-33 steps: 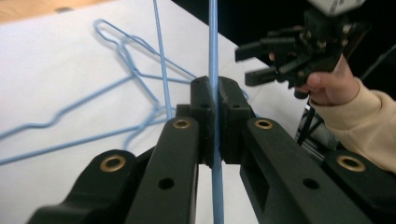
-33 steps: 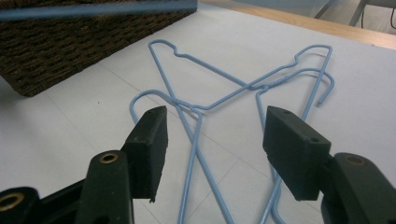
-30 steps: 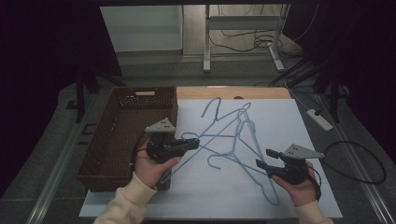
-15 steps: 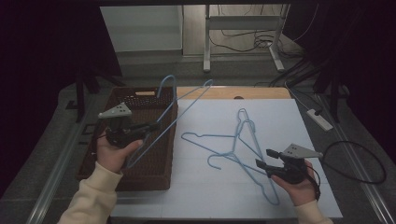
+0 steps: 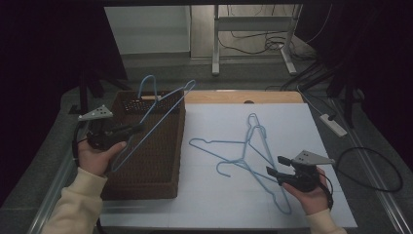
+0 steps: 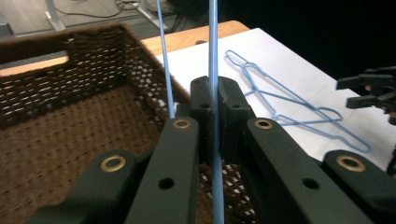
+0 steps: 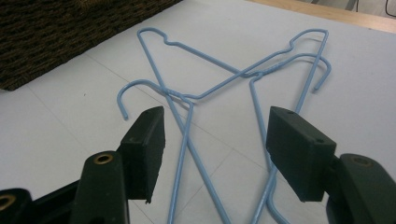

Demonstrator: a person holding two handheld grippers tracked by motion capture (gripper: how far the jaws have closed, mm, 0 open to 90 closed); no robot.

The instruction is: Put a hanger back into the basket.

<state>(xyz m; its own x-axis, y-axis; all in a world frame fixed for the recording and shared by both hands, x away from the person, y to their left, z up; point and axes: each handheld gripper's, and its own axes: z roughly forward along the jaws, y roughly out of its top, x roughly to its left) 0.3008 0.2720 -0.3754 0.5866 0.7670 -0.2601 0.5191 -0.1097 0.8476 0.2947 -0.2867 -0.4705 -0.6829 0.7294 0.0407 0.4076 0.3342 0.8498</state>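
one blue hanger (image 5: 158, 105) is pinched in my left gripper (image 5: 134, 129), tilted over the basket (image 5: 146, 165) for dropping in. right gripper (image 5: 272, 171) waits wide open over two more hangers (image 5: 243, 151) on the table (image 5: 204, 204).

A basket (image 5: 151, 161) sits left of a sheet (image 5: 292, 126); two crossed hangers (image 5: 243, 151) lie on the sheet.
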